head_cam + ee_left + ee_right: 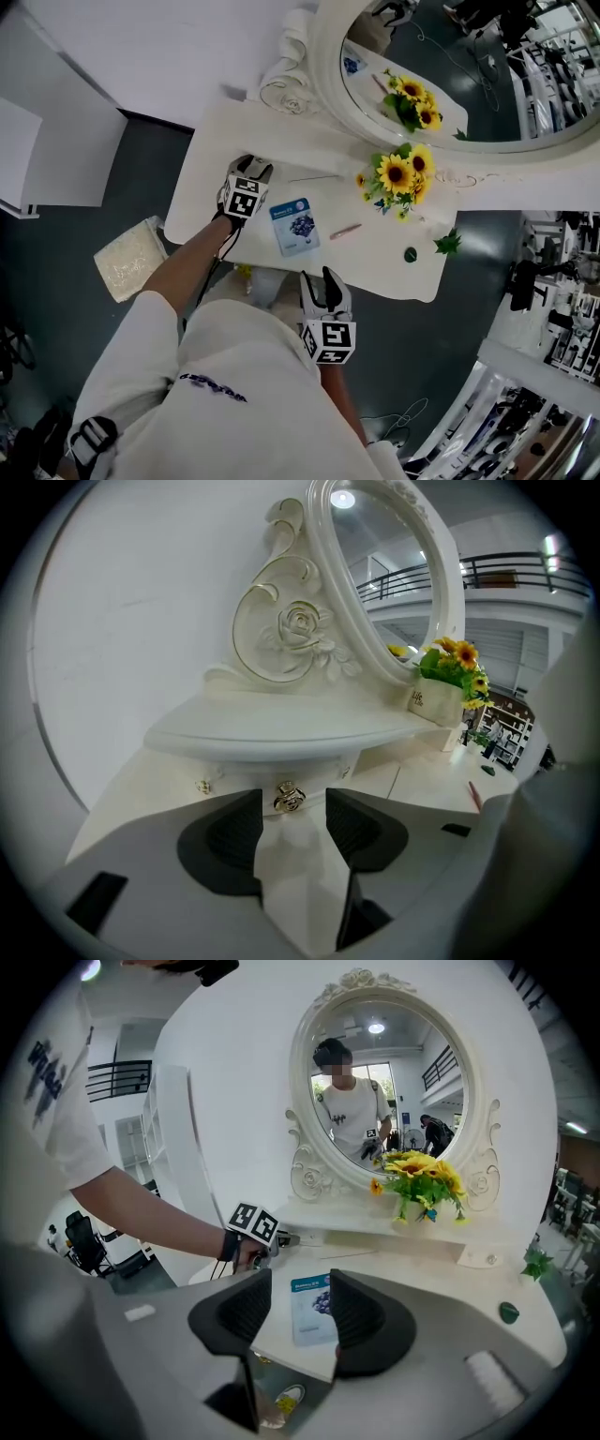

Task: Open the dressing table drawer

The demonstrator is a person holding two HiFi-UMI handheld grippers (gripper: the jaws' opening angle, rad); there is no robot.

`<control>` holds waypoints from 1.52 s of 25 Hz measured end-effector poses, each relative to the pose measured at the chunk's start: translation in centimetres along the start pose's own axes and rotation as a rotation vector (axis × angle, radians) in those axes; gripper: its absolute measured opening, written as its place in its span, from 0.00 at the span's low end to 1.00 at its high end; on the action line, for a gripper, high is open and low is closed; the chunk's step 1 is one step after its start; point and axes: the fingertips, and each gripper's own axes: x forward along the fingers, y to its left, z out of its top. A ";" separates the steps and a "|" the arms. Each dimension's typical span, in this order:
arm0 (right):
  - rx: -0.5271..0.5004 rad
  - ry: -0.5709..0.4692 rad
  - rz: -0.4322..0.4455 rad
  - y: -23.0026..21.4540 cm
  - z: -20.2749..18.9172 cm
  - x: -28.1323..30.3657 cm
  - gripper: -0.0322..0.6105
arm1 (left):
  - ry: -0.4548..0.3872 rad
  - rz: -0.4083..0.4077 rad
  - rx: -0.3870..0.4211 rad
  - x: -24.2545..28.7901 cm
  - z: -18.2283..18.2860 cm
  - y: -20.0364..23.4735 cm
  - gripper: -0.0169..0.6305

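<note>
Left gripper lined up on the drawer's gold knob, not yet gripping

The drawer (247,780) sits under the raised shelf at the mirror's foot, low centre of the left gripper view. Its gold knob (289,798) lies just beyond the left gripper (255,171), in line with the gap between its jaws, which stand moderately apart and touch nothing. The right gripper (323,279), lower centre of the head view, hangs off the dressing table's (375,258) front edge, jaws likewise parted and empty. Likely trouble: the knob is small and rounded — closing off-centre could let the pads slip, and a skewed pull could jam the drawer.
</note>
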 end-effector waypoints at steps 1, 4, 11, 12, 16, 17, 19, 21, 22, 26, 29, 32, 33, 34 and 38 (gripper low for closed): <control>0.000 0.000 -0.002 -0.1 0.0 0.0 0.37 | 0.001 0.004 0.000 0.1 0.1 0.0 0.36; 0.000 0.004 -0.009 -0.2 -0.1 0.0 0.37 | 0.001 0.019 -0.006 0.3 0.2 -0.1 0.33; 0.001 0.016 -0.014 -0.2 -0.3 0.0 0.36 | 0.004 0.033 -0.021 0.3 0.1 0.0 0.30; -0.003 0.017 -0.015 -0.2 -0.3 0.0 0.36 | 0.004 0.034 -0.022 0.2 0.1 0.1 0.30; -0.057 0.025 -0.019 0.0 -0.2 0.1 0.36 | 0.001 0.038 -0.028 0.3 0.1 0.2 0.27; -0.060 0.025 -0.016 0.1 -0.2 0.2 0.36 | 0.001 0.038 -0.030 0.3 0.1 0.2 0.27; -0.051 0.025 -0.011 0.3 -0.3 0.3 0.36 | 0.000 0.037 -0.032 0.4 0.1 0.1 0.25; -0.048 0.028 -0.011 0.3 -0.4 0.2 0.36 | 0.000 0.039 -0.034 0.3 0.1 0.1 0.23; -0.050 0.030 -0.011 0.4 -0.4 0.2 0.36 | 0.000 0.041 -0.036 0.3 0.1 0.1 0.22; -0.053 0.036 -0.016 0.3 -0.8 0.1 0.36 | 0.000 0.046 -0.047 0.4 0.1 0.2 0.18; -0.050 0.036 -0.020 0.2 -0.9 0.1 0.36 | -0.002 0.046 -0.047 0.4 0.2 0.2 0.18; -0.049 0.036 -0.022 0.2 -0.9 -0.1 0.36 | -0.001 0.048 -0.043 0.3 0.2 0.2 0.17; -0.048 0.037 -0.023 0.2 -0.9 -0.1 0.36 | 0.001 0.048 -0.042 0.3 0.1 0.2 0.17; -0.048 0.037 -0.024 0.2 -1.0 -0.1 0.36 | 0.001 0.047 -0.041 0.3 0.1 0.2 0.17; -0.045 0.039 -0.026 0.1 -1.0 0.0 0.36 | 0.004 0.046 -0.042 0.3 0.1 0.2 0.17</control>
